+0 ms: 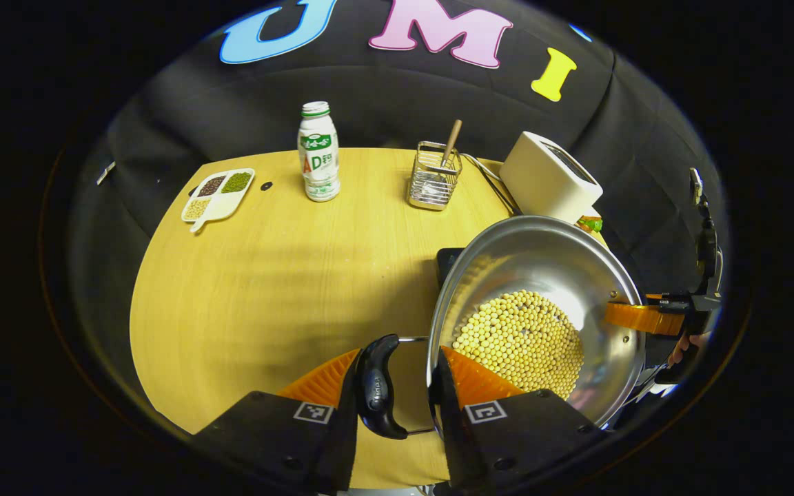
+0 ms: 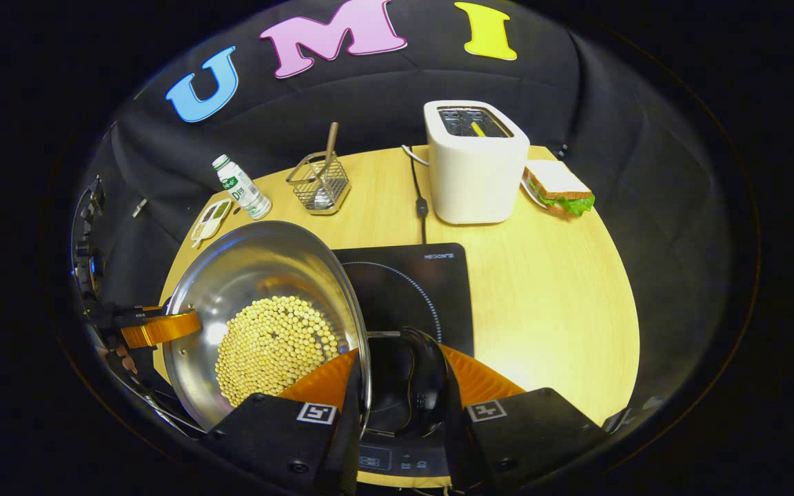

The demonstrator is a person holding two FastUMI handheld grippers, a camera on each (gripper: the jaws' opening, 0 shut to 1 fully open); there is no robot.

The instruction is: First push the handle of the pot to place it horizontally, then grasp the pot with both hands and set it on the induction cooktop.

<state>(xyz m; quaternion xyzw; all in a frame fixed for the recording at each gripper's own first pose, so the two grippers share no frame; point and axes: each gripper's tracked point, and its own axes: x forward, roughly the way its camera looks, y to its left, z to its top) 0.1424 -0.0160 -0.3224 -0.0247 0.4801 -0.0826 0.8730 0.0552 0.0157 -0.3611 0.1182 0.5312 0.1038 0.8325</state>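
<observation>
steel and pale wood take up most of both views. going left to right in the left gripper view: a white divided tray (image 1: 218,194) of beans lies at the far left of the tabletop (image 1: 280,289), then a white bottle (image 1: 318,160) stands upright, then a wire caddy (image 1: 434,177) with a wooden-handled utensil in it, then a white toaster (image 1: 550,177) at the far right edge. nearer the camera, the pot (image 1: 593,275), a shiny steel pan with a heap of yellow beans (image 1: 520,342) in its bottom, sits right of centre, its far edge over a corner of the black induction cooktop (image 1: 446,262). the left claw (image 1: 397,386) is closed over the pot's near side handle (image 1: 376,386), one finger outside the black grip and the other inside the rim, both touching. at the pot's far side the right claw (image 1: 635,318) meets the rim, a hand (image 1: 686,346) behind it.

in the right gripper view, left to right: the left claw (image 2: 163,329) at the pot's rim, the pot (image 2: 252,275) tilted, partly over the left part of the induction cooktop (image 2: 411,289), and whether it rests on the glass or hangs above it cannot be told. the right claw (image 2: 400,386) is clamped across the pot's other handle (image 2: 424,375) and rim. beyond stand the bottle (image 2: 244,187), caddy (image 2: 320,183), toaster (image 2: 474,162) with its cord (image 2: 419,196), and a sandwich (image 2: 559,187) just beside it.
</observation>
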